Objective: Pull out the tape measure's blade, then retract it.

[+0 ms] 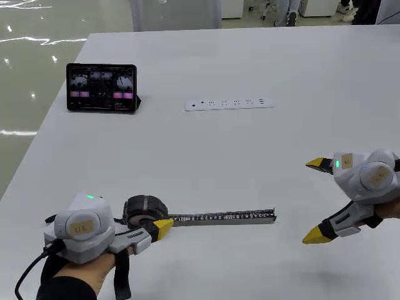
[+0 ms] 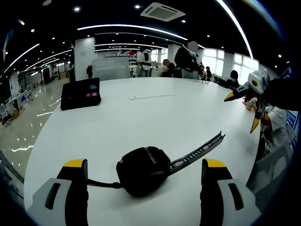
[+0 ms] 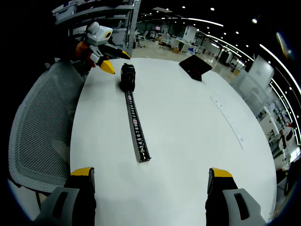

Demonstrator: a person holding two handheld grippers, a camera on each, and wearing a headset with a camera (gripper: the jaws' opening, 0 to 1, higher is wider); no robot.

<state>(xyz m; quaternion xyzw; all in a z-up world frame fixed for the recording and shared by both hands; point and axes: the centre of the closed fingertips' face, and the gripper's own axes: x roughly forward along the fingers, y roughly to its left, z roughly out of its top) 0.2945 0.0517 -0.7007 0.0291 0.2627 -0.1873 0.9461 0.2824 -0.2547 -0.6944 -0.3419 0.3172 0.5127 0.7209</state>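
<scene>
A black tape measure (image 1: 145, 210) lies on the white table (image 1: 250, 156) at the near left. Its blade (image 1: 225, 217) is drawn out to the right and lies flat, ending at a hook (image 1: 274, 216). My left gripper (image 1: 149, 219) is open, and its yellow-tipped jaws stand on either side of the case (image 2: 143, 169) without touching it. My right gripper (image 1: 314, 200) hovers open to the right of the blade's end, holding nothing. In the right gripper view the blade tip (image 3: 143, 157) lies just ahead of the open jaws, and the case (image 3: 128, 75) sits far up the blade.
A dark tablet (image 1: 101, 87) stands propped at the back left. A white power strip (image 1: 229, 103) lies mid-table. A grey mesh chair (image 3: 37, 132) stands by the table's edge. Several people stand far behind the table in the left gripper view.
</scene>
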